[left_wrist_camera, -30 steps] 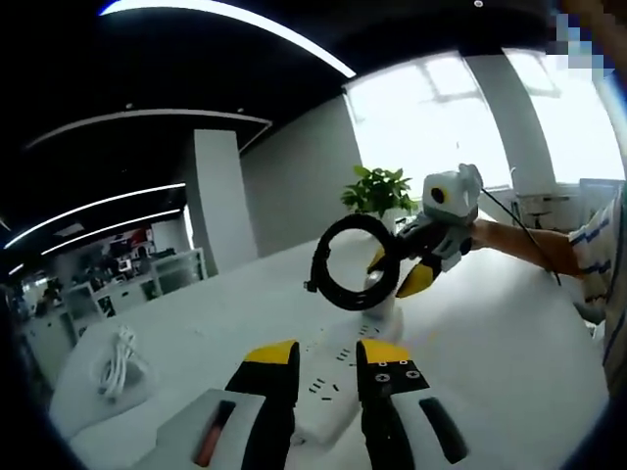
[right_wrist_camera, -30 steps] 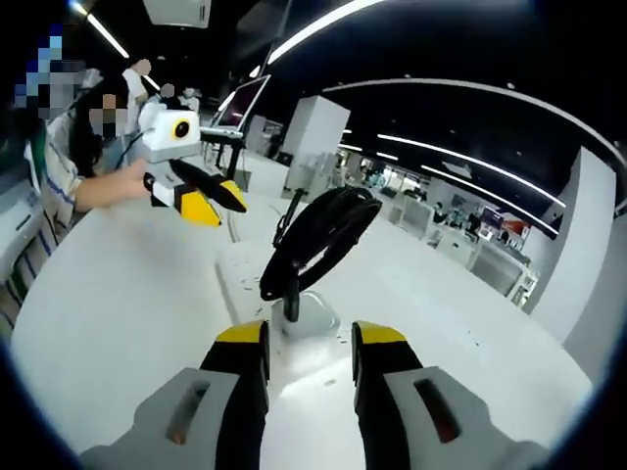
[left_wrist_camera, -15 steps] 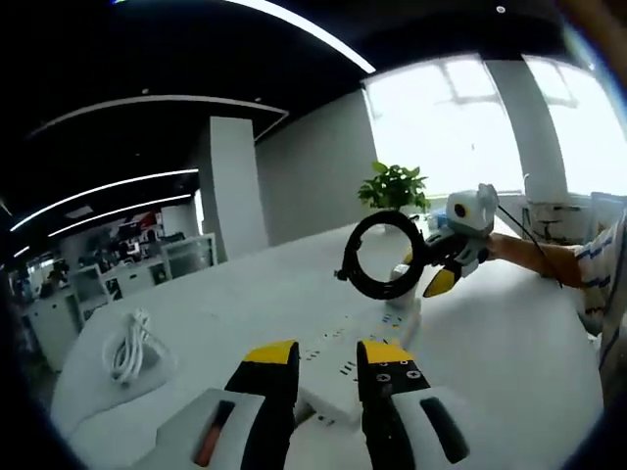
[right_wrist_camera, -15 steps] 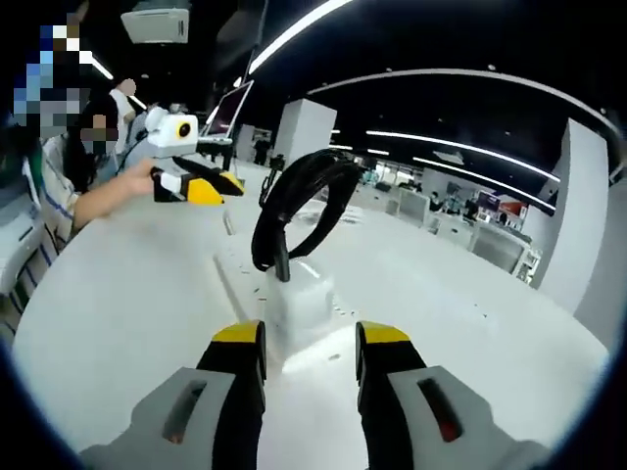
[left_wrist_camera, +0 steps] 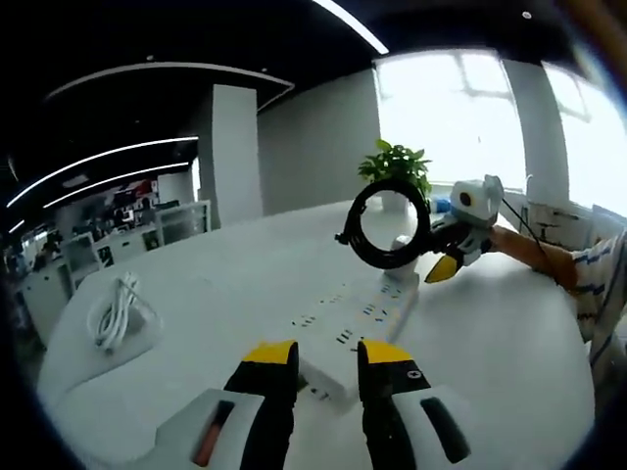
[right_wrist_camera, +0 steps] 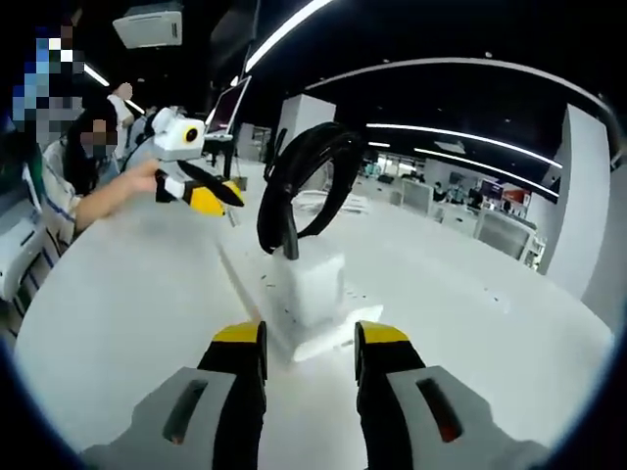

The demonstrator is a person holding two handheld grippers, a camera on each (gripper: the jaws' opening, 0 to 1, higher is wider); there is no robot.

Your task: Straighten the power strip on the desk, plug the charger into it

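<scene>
the long white power strip (left_wrist_camera: 358, 323) lies on the white desk (left_wrist_camera: 225, 294) between both grippers. the white block charger (right_wrist_camera: 315, 286) with coiled black cable (right_wrist_camera: 304, 181) stands on its end just ahead of the right gripper (right_wrist_camera: 309, 343), whose jaws are parted and hold nothing. the left gripper (left_wrist_camera: 326, 357) is likewise parted and empty at the strip's other end.

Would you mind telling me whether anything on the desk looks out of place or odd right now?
The charger stands on the end of the power strip, its black cable sticking up as a stiff coil rather than lying on the desk.

White desk (left_wrist_camera: 245, 284), bright windows (left_wrist_camera: 441, 117), dark ceiling.
</scene>
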